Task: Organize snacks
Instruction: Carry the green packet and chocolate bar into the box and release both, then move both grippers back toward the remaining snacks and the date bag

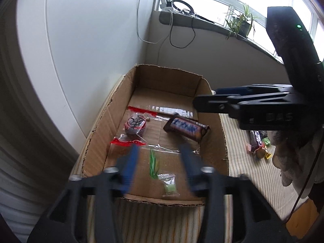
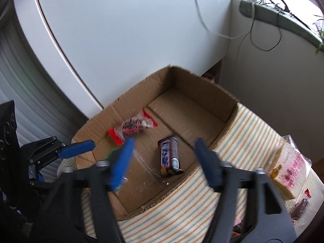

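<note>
Both grippers over the cardboard box (image 1: 97,133) now, pointing down into it. Left gripper (image 1: 160,151): blue fingers (image 1: 129,166) parted, blurred, nothing pinched btwn them, the box floor shows through the gap. Right gripper (image 2: 164,156): fingers spread wider, also blurred, also empty-handed, w/ the chocolate bar (image 2: 169,155) lying on the box floor in the gap below, not touched. That brown-wrapped bar sits toward the right side of the box in the left wrist view, tilted across the floor. Left of it, well apart, a clear candy bag (image 1: 135,125) w/ red strips and a dark round sweet inside. Nearer the front wall, a green-streaked wrapper (image 1: 153,163) and just beside it a small clear packet (image 1: 169,184) w/ pale green contents. Box stands on a striped cloth (image 1: 249,182), its left side close to a white cabinet (image 1: 91,40). Outside the box, on the cloth to the right: a small pile of loose snacks (image 1: 258,143), and in the right wrist view a pale pink-printed pack (image 2: 289,170).
</note>
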Demonstrator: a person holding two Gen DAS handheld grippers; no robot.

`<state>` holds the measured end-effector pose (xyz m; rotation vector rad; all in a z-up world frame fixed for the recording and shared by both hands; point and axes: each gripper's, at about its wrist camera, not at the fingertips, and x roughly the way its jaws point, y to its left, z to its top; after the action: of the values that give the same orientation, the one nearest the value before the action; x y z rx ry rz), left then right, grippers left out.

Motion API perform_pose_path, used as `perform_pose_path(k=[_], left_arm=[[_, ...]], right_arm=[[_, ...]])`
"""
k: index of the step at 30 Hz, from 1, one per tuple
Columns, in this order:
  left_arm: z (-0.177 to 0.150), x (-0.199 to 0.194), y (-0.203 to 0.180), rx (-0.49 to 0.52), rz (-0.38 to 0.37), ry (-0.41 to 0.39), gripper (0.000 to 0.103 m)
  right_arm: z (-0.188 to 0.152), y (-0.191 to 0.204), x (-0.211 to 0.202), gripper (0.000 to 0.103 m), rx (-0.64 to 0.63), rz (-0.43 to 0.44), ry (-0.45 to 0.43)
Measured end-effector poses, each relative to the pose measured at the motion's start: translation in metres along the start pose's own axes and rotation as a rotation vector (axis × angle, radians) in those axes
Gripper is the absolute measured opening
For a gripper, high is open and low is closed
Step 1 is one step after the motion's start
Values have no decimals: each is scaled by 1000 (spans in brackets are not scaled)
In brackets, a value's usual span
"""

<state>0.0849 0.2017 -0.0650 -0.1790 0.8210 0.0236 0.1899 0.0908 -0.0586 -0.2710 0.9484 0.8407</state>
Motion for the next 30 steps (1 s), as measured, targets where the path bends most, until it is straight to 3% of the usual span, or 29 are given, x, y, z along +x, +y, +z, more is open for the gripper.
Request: perform_pose_path(k=[16, 30], left_arm=[[-2, -10, -18, 18, -18, -29, 50], [-3, -10, -72, 66, -98, -37, 50]], right_arm=[[-8, -20, -29, 72, 28, -27, -38], [-52, -80, -91, 72, 93, -121, -80]])
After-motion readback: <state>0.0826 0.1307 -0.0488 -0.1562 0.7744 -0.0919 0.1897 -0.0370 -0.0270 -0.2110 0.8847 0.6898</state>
